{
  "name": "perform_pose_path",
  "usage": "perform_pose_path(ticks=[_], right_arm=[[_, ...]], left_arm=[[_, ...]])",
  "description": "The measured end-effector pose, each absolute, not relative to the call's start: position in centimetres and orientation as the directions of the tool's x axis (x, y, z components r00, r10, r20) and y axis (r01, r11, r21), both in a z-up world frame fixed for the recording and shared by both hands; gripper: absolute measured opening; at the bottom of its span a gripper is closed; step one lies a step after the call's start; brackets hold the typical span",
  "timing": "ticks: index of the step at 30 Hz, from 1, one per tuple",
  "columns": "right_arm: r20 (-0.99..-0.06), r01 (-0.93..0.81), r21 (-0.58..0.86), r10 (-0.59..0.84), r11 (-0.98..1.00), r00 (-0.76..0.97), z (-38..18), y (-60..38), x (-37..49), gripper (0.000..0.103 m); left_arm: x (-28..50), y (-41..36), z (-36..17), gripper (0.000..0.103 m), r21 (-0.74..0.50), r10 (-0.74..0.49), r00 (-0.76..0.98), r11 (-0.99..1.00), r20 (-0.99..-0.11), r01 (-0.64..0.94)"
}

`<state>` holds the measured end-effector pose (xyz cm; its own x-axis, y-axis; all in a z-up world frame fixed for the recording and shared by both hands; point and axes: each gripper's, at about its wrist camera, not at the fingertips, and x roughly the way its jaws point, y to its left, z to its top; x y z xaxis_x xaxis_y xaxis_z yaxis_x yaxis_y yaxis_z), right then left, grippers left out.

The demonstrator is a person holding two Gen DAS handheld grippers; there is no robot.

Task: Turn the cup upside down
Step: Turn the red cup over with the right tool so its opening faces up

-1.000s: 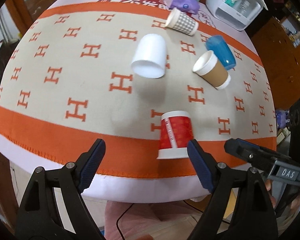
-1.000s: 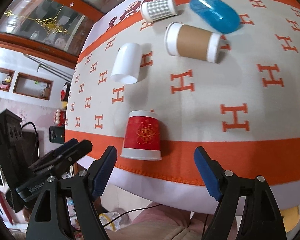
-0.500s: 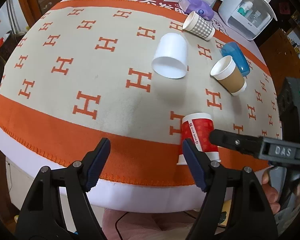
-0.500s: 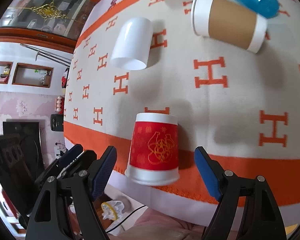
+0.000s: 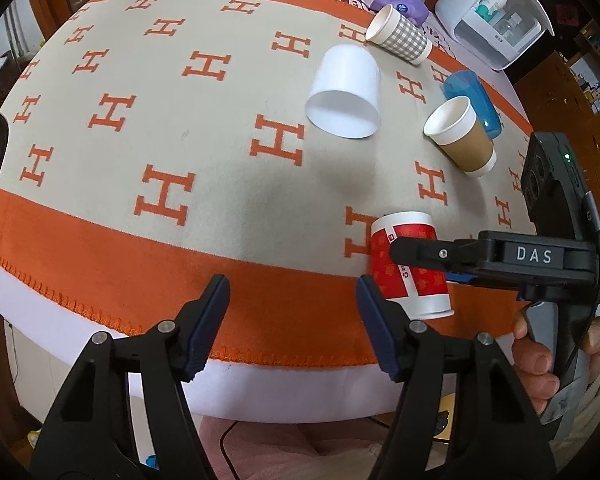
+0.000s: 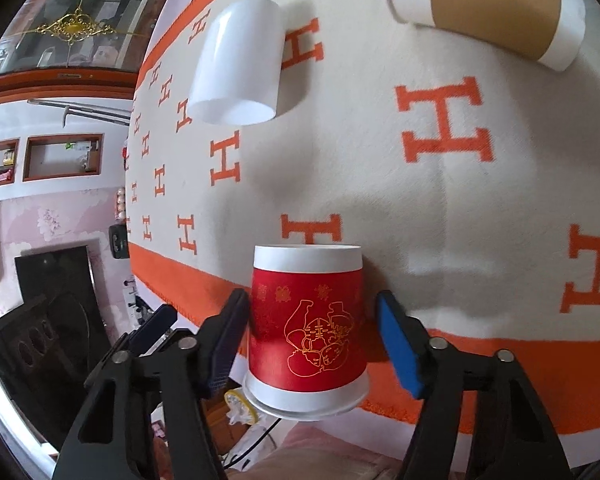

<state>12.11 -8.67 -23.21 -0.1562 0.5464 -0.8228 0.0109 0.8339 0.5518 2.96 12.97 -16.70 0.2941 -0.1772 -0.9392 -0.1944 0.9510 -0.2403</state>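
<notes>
fingers of right tool (image 6: pixel 312 336) straddle red cup (image 6: pixel 306 334).

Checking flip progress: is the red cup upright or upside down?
Upside down: the red cup stands on its wide rim, narrow base up, between the right gripper's open fingers.

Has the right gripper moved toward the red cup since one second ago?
Yes. The right gripper has advanced over the blanket's orange border; its fingers now flank the red cup.

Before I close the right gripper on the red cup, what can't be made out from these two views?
- Red cup: its far side, hidden by its own body in the right wrist view.
- Contact of the right gripper pads with the cup: the right pad shows a gap, the left is unclear.
- Blue cup: partly behind the brown cup in the left wrist view.
</notes>
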Motion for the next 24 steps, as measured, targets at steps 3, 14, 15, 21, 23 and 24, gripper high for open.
perform_pose_path(ticks=[3, 14, 15, 21, 23, 24], right_arm=[[-0.816, 0.009, 0.561, 0.555, 0.827, -0.162, -23.1, -8.5, 11.8, 0.060], [-0.854, -0.135, 0.499, 0.512, 0.856, 0.093, -18.2, -9.5, 10.4, 0.060], [-0.858, -0.162, 0.464, 0.488, 0.871, 0.160, -17.7, -9.5, 10.2, 0.060], [-0.787, -0.269, 0.296, 0.393, 0.917, 0.474, -16.5, -9.0, 8.5, 0.060], [-0.757, -0.292, 0.273, 0.392, 0.917, 0.522, -16.8, -8.9, 7.9, 0.060], [-0.750, -0.302, 0.253, 0.384, 0.919, 0.538, -17.2, -8.7, 7.6, 0.060]], left_arm=[[3.0, 13.0, -16.8, 0.063, -0.241, -0.178, 0.289, 0.950, -0.941, -0.197], [3.0, 13.0, -16.9, 0.063, -0.216, -0.129, 0.340, 0.948, -0.931, -0.234], [3.1, 12.9, -16.8, 0.063, -0.212, -0.120, 0.352, 0.948, -0.928, -0.236], [3.5, 12.5, -16.5, 0.062, -0.204, -0.090, 0.415, 0.949, -0.905, -0.239], [3.5, 12.4, -16.5, 0.062, -0.201, -0.084, 0.427, 0.950, -0.900, -0.239], [3.4, 12.4, -16.6, 0.062, -0.199, -0.080, 0.431, 0.950, -0.899, -0.239]])
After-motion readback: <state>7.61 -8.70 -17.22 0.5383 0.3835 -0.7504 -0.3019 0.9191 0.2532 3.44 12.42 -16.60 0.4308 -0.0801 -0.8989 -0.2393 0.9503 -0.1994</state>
